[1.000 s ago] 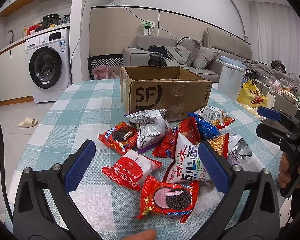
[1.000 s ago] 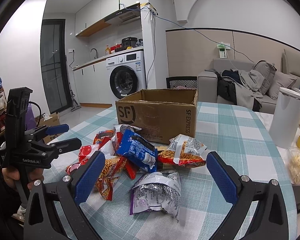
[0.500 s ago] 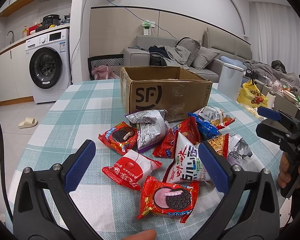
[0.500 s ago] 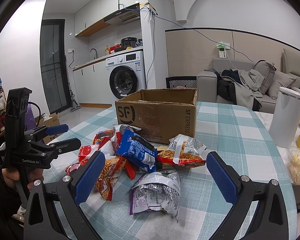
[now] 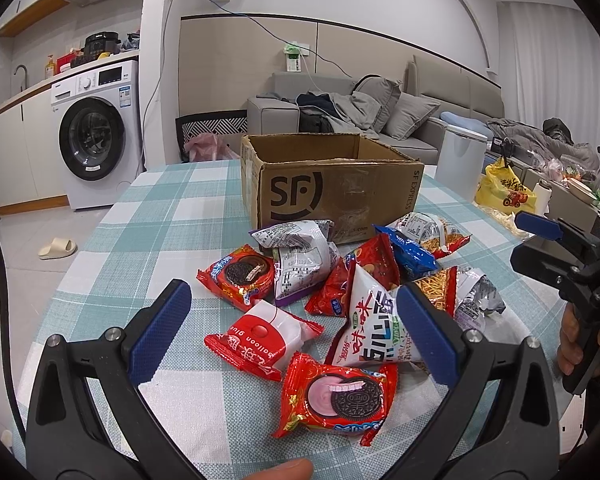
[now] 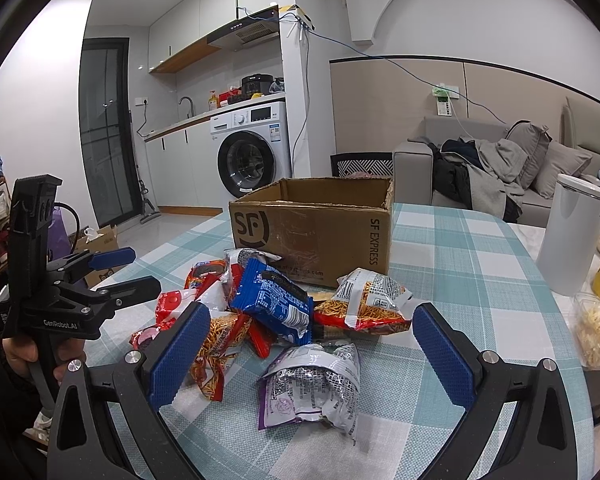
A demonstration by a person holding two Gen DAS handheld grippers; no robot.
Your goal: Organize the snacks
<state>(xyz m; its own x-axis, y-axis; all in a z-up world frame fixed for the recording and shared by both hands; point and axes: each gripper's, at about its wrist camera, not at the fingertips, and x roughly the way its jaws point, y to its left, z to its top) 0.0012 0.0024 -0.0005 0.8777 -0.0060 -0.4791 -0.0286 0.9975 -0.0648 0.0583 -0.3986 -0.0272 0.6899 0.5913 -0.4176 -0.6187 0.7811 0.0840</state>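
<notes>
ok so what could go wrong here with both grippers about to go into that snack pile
The packets overlap, so the open left gripper closing on the white triangular packet may also pinch or drag the strawberry oreo pack beneath its edge. The open right gripper faces a crinkled silver-purple packet that could slip from the pads. Both grippers aim at one pile and may collide before reaching the cardboard box.

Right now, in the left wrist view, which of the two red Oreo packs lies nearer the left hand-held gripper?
The pink-cream Oreo pack, lying just ahead of the open left hand-held gripper. The other Oreo pack lies farther back, beside the silver packet.
</notes>
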